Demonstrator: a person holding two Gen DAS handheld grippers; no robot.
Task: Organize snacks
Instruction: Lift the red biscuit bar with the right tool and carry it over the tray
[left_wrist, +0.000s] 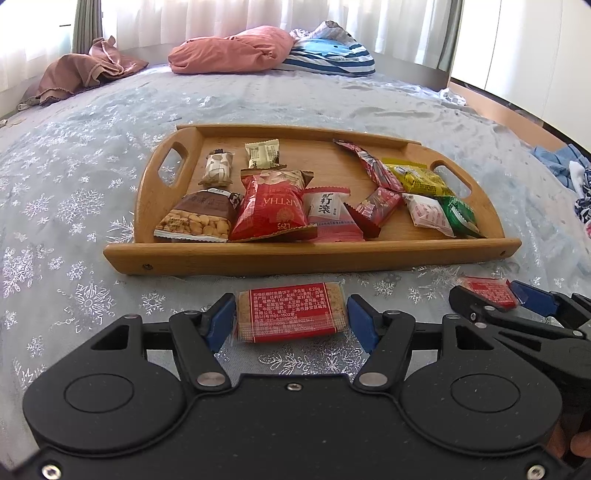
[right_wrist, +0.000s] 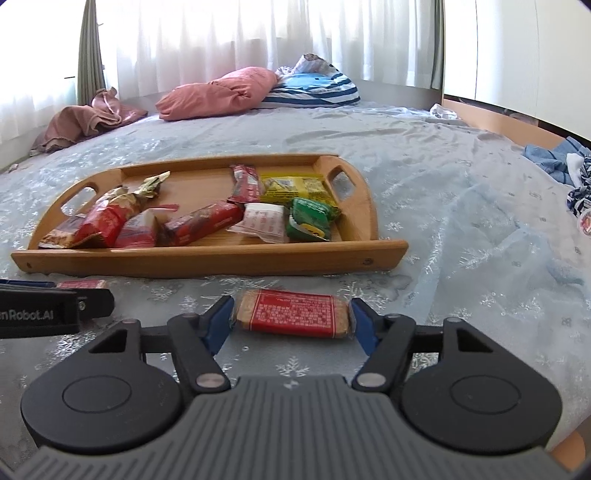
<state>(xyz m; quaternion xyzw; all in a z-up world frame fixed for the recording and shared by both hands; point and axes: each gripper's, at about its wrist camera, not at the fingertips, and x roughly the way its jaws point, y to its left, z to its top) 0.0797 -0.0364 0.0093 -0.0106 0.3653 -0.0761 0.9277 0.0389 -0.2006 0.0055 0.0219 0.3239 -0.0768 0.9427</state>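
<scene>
A wooden tray (left_wrist: 306, 254) on the bed holds several snack packets, among them a red Martha bag (left_wrist: 271, 206) and a green packet (left_wrist: 458, 216). In the left wrist view, my left gripper (left_wrist: 291, 315) has its blue pads against both ends of a red-labelled biscuit bar (left_wrist: 291, 314) lying on the bedspread in front of the tray. In the right wrist view, my right gripper (right_wrist: 291, 321) likewise has its pads at both ends of a second red-labelled biscuit bar (right_wrist: 293, 314). The right gripper (left_wrist: 491, 295) also shows at the left view's right edge.
The tray (right_wrist: 207, 254) sits on a pale blue snowflake bedspread (left_wrist: 74, 221). A pink pillow (left_wrist: 229, 51), a striped blue cushion (left_wrist: 332, 55) and brown cloth (left_wrist: 81, 70) lie at the far end. Clothes (right_wrist: 565, 162) lie at the right edge.
</scene>
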